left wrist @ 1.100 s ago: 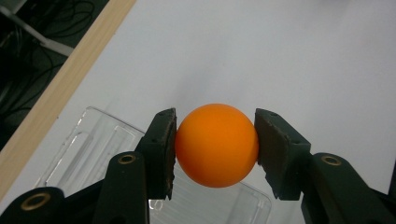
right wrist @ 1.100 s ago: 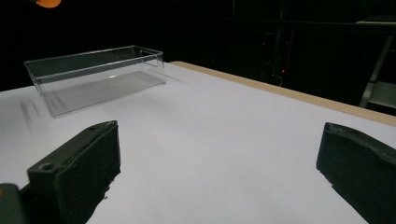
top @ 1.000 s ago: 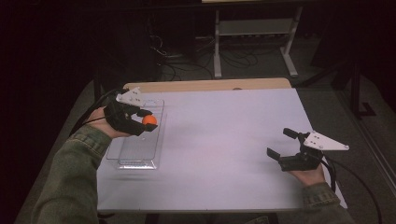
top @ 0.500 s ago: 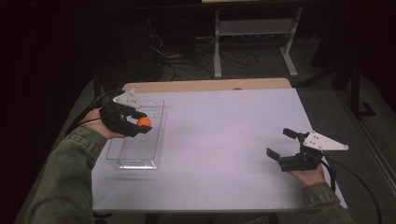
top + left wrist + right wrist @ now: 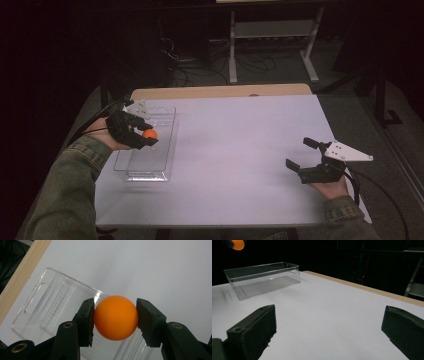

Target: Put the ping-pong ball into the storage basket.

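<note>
Left gripper (image 5: 145, 136) clamped on a small orange plastic ball (image 5: 116, 317), both black pads pressed flat against opposite sides so the round surface cannot roll out. Held in the air above the clear rectangular plastic tray (image 5: 167, 145), over the end nearer the far left corner of the white tabletop (image 5: 240, 150); seemingly poised there for a drop into the tray, though no contact between ball and tray yet. Pointed down and slightly inward, which keeps the ball over the tray's floor rather than its rim. Tray itself lying lengthwise along the left edge, with nothing inside it and a handle slot visible at 1 end.

Right gripper (image 5: 305, 157) parked low near the right edge toward the near corner, jaws spread wide with nothing between them, well apart from the tray. Probably kept back there to leave the left side free for the release.
</note>
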`<state>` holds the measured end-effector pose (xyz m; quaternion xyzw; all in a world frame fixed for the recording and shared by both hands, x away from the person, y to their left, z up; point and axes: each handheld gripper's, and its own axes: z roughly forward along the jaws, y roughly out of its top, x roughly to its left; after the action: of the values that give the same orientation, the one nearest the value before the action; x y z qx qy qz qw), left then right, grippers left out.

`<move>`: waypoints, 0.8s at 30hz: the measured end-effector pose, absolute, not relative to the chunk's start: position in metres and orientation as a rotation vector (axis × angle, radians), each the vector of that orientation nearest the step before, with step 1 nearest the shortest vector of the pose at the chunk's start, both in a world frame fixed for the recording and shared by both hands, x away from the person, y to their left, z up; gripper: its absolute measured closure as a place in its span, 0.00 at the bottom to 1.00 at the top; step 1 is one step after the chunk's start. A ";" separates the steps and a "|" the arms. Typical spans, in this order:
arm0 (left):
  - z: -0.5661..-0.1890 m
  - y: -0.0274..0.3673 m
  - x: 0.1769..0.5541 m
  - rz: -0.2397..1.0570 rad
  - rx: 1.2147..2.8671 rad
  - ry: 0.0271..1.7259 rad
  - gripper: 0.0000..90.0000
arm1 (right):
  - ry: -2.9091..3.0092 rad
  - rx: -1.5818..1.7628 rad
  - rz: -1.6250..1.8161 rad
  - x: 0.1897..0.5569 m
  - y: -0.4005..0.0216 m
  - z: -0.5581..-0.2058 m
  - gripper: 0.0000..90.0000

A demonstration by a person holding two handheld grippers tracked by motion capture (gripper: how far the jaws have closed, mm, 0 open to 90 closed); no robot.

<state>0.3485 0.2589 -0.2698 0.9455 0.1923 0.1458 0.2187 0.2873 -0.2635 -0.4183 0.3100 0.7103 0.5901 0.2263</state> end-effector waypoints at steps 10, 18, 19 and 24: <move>-0.275 0.258 0.351 0.394 2.671 0.501 0.56 | 1.961 0.855 1.622 0.287 -0.263 -0.419 0.00; -0.279 0.256 0.352 0.367 2.710 0.468 0.56 | 1.960 0.855 1.620 0.288 -0.264 -0.418 0.00; -0.280 0.255 0.353 0.364 2.716 0.463 0.56 | 1.960 0.854 1.618 0.288 -0.263 -0.419 0.00; -0.282 0.253 0.353 0.348 2.745 0.448 0.56 | 1.957 0.854 1.617 0.287 -0.264 -0.418 0.00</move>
<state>0.3532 0.2531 -0.2823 0.9653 0.1575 0.1224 0.1683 0.2874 -0.2641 -0.4184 0.3104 0.7110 0.5877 0.2295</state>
